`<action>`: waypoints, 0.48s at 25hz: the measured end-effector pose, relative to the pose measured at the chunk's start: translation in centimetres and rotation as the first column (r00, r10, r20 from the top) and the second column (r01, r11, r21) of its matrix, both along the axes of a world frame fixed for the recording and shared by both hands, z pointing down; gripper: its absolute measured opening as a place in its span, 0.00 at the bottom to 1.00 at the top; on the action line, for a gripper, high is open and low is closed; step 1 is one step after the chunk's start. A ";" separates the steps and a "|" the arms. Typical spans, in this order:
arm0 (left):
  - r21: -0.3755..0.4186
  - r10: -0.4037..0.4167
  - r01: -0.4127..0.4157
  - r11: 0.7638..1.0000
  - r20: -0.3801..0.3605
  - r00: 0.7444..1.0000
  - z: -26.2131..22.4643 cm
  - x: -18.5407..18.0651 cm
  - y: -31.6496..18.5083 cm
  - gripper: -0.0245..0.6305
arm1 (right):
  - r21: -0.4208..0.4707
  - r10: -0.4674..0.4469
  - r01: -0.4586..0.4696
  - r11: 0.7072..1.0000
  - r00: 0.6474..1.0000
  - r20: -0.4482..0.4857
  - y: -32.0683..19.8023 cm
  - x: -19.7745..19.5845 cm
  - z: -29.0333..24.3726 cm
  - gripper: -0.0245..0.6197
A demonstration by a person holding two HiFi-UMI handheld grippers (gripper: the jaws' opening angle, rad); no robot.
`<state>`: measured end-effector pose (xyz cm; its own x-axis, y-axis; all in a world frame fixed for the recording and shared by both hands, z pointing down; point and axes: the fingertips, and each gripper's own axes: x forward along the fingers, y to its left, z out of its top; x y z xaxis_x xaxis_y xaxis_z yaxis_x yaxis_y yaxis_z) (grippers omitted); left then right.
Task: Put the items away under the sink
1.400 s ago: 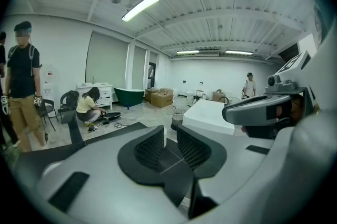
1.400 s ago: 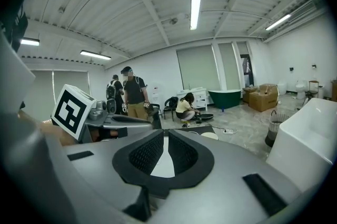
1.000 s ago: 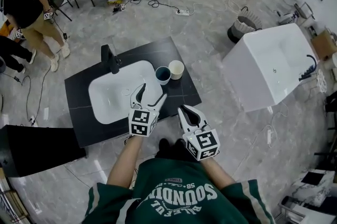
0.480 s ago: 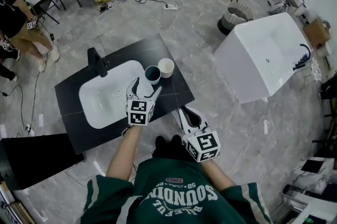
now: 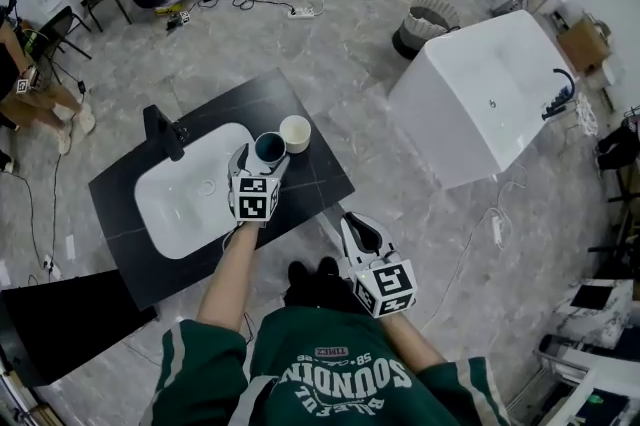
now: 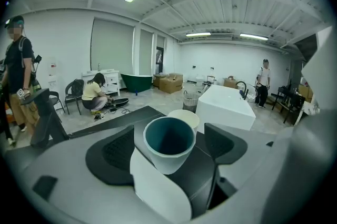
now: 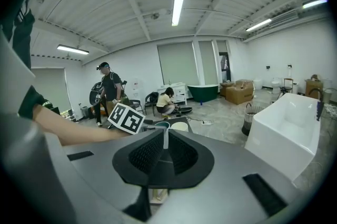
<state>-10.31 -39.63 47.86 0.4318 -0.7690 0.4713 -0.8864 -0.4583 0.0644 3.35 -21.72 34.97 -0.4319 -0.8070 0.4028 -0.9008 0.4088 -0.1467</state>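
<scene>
Two grippers out, one in each hand. Left forearm [image 5: 228, 279] stretched forward across the black countertop [image 5: 312, 182], left gripper [image 5: 261, 154] tipped gently downward at the right end of the sink basin [image 5: 180, 204], jaws just opened and spread wide. Teal cup [image 6: 168, 144] upright between those jaws on the countertop just right of the basin, pads not pressing on it. Cream cup [image 5: 295, 132] upright just behind the teal one, farther from the basin. Right gripper [image 5: 360, 226] held back close to the body, off the basin's near right side beyond the countertop edge, above the floor, jaws drawn together on nothing, aimed towards the cups
</scene>
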 end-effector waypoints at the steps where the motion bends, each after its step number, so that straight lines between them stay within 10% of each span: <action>1: -0.006 0.007 -0.007 1.000 0.009 1.000 0.3 0.2 -0.3 0.66 | -0.001 0.008 -0.008 1.000 1.000 -0.002 0.1 0.4 0.0 0.11; 12: -0.059 0.056 -0.053 0.997 0.065 0.996 3.1 1.0 -1.6 0.66 | -0.044 0.063 -0.063 0.997 0.998 -0.001 1.8 2.3 1.0 0.11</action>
<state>-9.32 -41.24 50.96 0.4388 -0.7163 0.5426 -0.8634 -0.5033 0.0338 5.69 -19.89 35.97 -0.3812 -0.8143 0.4378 -0.9243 0.3446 -0.1639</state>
